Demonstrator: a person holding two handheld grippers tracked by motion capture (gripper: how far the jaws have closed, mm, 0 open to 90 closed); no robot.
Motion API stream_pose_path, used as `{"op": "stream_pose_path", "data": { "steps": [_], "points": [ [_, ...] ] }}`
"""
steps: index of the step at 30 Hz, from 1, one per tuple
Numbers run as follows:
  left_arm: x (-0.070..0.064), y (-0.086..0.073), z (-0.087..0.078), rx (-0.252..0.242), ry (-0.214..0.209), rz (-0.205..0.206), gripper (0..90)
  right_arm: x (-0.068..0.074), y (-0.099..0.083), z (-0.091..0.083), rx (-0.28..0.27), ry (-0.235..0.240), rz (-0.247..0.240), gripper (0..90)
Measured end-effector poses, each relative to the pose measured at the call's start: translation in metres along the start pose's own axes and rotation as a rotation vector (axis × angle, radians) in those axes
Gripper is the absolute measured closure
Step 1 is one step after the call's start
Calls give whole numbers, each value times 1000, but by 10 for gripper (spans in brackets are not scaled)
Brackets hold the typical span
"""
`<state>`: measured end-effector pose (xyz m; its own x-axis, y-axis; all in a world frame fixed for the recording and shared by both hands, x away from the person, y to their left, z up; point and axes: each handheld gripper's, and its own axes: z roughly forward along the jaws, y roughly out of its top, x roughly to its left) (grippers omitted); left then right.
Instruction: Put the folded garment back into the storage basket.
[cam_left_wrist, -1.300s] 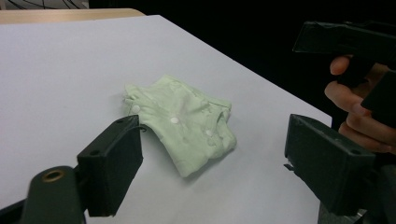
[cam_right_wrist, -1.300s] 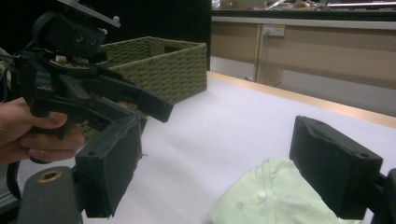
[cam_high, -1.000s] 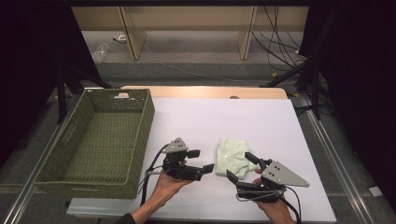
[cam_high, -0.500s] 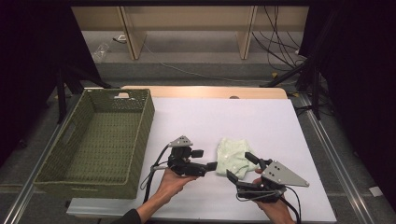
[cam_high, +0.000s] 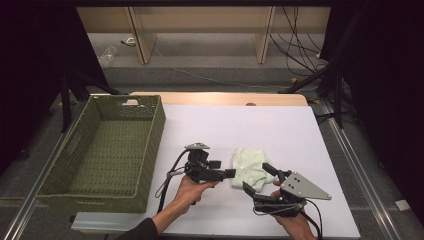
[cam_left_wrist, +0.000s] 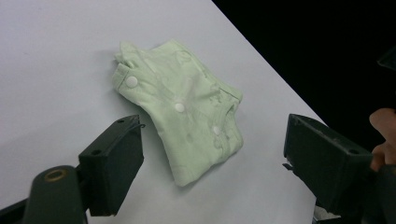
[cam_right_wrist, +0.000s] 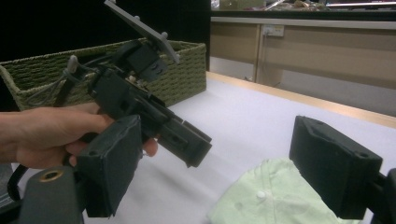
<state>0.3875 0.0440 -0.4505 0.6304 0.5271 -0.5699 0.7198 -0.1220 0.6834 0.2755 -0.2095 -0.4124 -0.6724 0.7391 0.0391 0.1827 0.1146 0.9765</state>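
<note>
I am holding the left claw (cam_high: 231, 172) just left of the folded pale green garment (cam_high: 251, 166), its jaws spread apart with nothing between them. In the left gripper view I am looking down at that garment (cam_left_wrist: 187, 112) lying flat on the white bench (cam_high: 260, 130), white snaps showing along its front. I am keeping the right claw (cam_high: 257, 179) at the garment's near right edge, its jaws wide apart too. The green woven basket (cam_high: 150, 145) is sitting well off to the left.
</note>
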Motion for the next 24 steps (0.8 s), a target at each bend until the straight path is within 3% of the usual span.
{"op": "stream_pose_path", "data": {
  "steps": [11, 17, 24],
  "points": [
    [7, 5, 12, 45, 26, -57, 198, 0, 0, 0, 1, 0, 2, 182],
    [7, 8, 24, 105, 52, -48, 197, 0, 0, 0, 0, 1, 1, 184],
    [9, 9, 32, 127, 55, -64, 198, 0, 0, 0, 0, 1, -1, 184]
  ]
}}
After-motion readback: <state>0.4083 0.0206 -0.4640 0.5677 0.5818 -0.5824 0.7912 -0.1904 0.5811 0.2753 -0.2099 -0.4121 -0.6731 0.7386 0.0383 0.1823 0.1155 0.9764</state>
